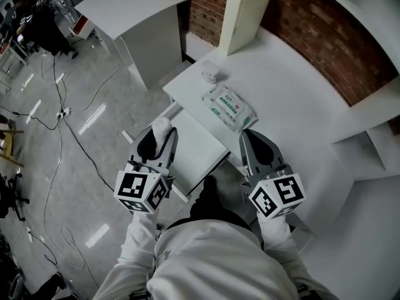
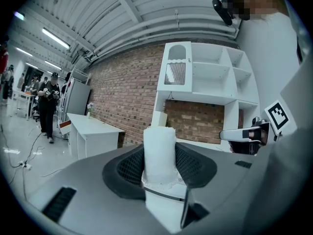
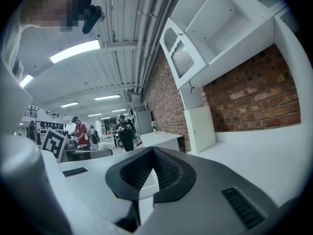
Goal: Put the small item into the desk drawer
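My left gripper (image 1: pixel 160 135) is shut on a small white cylinder-shaped item (image 1: pixel 162 124), which stands upright between the dark pads in the left gripper view (image 2: pixel 159 153). It hovers over the left edge of the pulled-out white drawer (image 1: pixel 199 150) under the desk's front. My right gripper (image 1: pixel 249 136) is held at the drawer's right side, by the desk edge. In the right gripper view its jaws (image 3: pixel 146 182) meet with nothing between them.
A wet-wipes pack (image 1: pixel 229 107) and a small white object (image 1: pixel 210 74) lie on the white desk (image 1: pixel 294 105). A white panel (image 1: pixel 245 16) leans at the back by the brick wall. Another white desk (image 1: pixel 134 14) stands far left; cables (image 1: pixel 59 111) cross the floor. People stand in the background.
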`<state>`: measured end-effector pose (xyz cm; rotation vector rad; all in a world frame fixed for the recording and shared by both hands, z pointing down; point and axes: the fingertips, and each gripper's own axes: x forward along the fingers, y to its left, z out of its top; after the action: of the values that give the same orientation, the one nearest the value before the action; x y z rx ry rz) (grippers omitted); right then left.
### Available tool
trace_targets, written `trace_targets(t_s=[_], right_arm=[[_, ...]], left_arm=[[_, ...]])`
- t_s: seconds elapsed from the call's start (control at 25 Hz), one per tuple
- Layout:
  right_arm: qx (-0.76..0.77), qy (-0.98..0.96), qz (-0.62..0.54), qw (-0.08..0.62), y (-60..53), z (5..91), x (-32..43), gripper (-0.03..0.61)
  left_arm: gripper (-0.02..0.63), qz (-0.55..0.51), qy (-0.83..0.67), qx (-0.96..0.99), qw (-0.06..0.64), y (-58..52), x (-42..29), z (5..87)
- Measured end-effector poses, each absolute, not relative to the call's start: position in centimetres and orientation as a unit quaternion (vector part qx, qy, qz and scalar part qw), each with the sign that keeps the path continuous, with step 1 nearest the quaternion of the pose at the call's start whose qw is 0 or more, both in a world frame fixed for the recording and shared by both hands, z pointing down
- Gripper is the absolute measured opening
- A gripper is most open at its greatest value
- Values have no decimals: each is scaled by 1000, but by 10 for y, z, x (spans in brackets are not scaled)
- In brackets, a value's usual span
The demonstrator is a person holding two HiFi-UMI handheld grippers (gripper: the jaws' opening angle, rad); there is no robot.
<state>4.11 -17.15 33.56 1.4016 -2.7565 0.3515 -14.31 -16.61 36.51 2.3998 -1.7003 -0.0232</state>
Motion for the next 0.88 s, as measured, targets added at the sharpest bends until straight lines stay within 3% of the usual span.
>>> trace_targets(t_s=[0.6, 0.88], right_arm=[[449, -884, 126, 23, -210, 347, 41, 28], [449, -884, 131, 27, -219, 351, 41, 28]], left_arm=[[189, 22, -565, 817, 117, -208, -138, 391], [189, 70, -550, 817, 159, -221, -130, 437]])
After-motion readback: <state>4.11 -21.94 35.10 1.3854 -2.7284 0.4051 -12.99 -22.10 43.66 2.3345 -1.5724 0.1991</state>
